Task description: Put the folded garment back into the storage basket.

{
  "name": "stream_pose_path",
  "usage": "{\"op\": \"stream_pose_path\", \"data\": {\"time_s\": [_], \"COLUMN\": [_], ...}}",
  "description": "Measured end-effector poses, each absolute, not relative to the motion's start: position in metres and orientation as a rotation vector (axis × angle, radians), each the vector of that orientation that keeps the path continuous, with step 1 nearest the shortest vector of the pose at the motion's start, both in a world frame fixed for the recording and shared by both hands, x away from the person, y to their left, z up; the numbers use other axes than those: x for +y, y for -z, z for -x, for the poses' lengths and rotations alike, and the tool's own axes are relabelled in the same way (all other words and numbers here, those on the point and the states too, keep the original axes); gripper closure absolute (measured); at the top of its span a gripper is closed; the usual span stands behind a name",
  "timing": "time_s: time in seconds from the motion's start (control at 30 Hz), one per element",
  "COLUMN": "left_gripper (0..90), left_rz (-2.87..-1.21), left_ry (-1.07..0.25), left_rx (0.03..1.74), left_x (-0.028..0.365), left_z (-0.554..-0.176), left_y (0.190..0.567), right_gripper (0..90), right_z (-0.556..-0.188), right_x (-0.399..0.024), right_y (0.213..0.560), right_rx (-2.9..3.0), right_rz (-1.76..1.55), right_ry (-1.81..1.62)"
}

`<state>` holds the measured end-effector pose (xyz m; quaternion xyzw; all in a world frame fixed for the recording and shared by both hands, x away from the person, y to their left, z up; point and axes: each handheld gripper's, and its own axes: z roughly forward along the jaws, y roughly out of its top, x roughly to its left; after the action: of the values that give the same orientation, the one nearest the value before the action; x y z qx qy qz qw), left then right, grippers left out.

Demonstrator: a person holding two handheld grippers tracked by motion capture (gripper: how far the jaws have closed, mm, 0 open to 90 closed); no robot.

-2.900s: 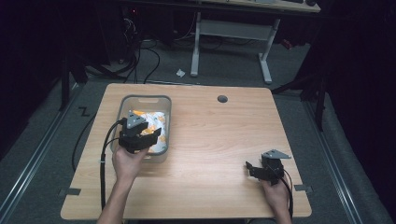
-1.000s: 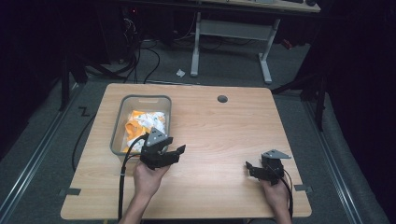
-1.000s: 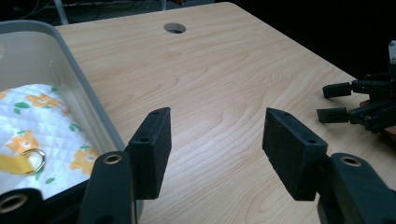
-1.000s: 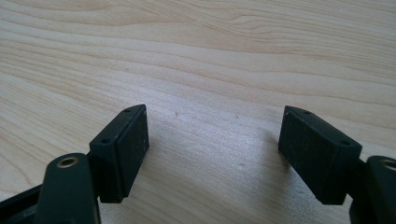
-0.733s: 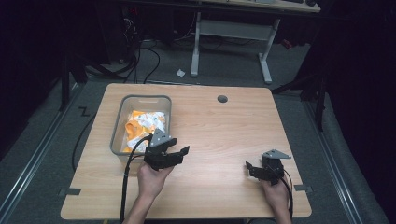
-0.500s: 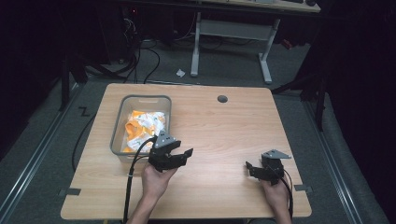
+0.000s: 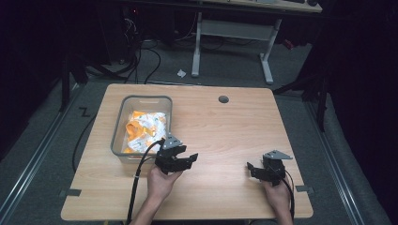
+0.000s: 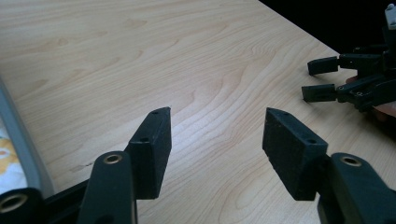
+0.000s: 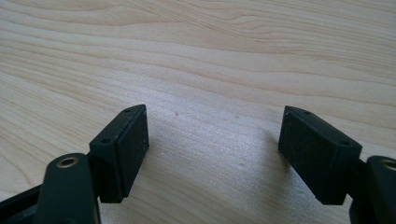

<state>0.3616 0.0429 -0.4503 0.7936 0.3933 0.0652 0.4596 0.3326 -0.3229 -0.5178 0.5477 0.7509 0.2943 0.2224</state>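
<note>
Left hand-held gripper [image 7: 190, 158] empty beside the bin [image 7: 121, 132]; right hand-held gripper [image 7: 251, 167] idle.

The bin stands at the left of the worktop [image 7: 225, 126], its long axis running away from the person, and holds orange-and-white packets [image 7: 143, 129]. The left hand-held gripper sits just beside the bin's near right corner, jaws apart with nothing between them, pointing right across the bare worktop, so the packets lie behind it and to its left. In the left gripper view the bin's grey rim [image 8: 21, 140] shows at the left edge. The right hand-held gripper rests near the worktop's front right, well apart from the bin, jaws apart and empty over bare wood. The left hand is much the nearer; judged from this, a reach for a packet calls for the left hand-held gripper to turn back toward the bin.
</note>
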Motion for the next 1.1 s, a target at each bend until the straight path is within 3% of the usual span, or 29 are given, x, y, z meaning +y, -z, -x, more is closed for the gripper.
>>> {"op": "stream_pose_path", "data": {"time_s": [1.1], "left_gripper": [41.7], "left_rz": [-2.043], "left_ry": [-0.114], "left_rx": [1.063], "left_x": [0.02], "left_z": [-0.379], "left_y": [0.503], "right_gripper": [24.4], "right_z": [-0.333], "right_x": [-0.323], "right_y": [0.518], "right_rx": [2.075], "right_rz": [-1.51], "right_ry": [-0.813]}}
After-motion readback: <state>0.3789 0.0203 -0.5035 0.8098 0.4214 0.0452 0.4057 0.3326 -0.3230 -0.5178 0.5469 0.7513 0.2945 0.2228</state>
